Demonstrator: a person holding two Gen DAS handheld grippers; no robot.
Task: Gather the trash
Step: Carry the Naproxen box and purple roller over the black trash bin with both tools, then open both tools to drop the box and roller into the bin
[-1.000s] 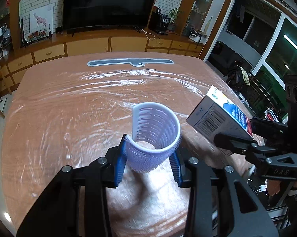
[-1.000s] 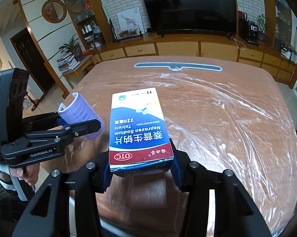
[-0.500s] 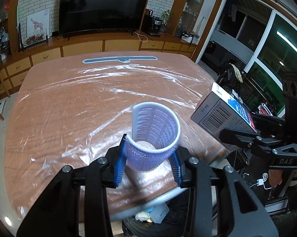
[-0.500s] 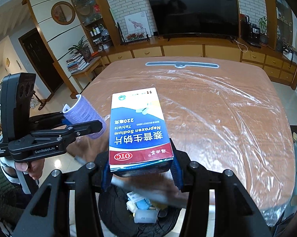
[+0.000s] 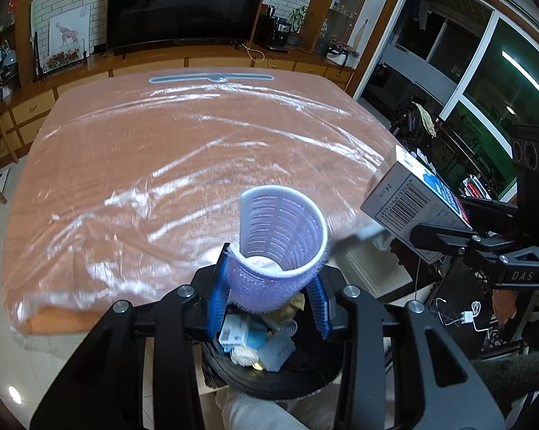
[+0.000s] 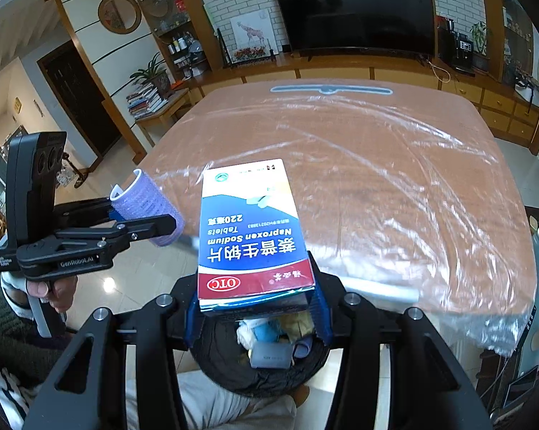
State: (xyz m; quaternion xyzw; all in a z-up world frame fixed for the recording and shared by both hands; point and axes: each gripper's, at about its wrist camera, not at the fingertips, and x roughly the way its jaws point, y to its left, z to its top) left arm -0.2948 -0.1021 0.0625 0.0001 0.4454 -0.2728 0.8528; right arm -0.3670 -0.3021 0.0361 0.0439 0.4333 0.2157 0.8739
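Note:
My left gripper is shut on a purple hair roller, its open end facing up. The same roller shows at the left of the right wrist view, in the left gripper. My right gripper is shut on a blue, white and red medicine box; the box also shows at the right of the left wrist view. Both held things hang above a black-lined trash bin that holds several discarded items and stands on the floor just off the table's near edge.
The wooden table is covered with clear plastic film, with a grey strip at its far end. Cabinets and a TV line the far wall. A person's hand holds the left gripper's handle.
Both grippers have drawn back from over the table to past its near edge, so the trash bin has come into view beneath them. Each still holds its object.

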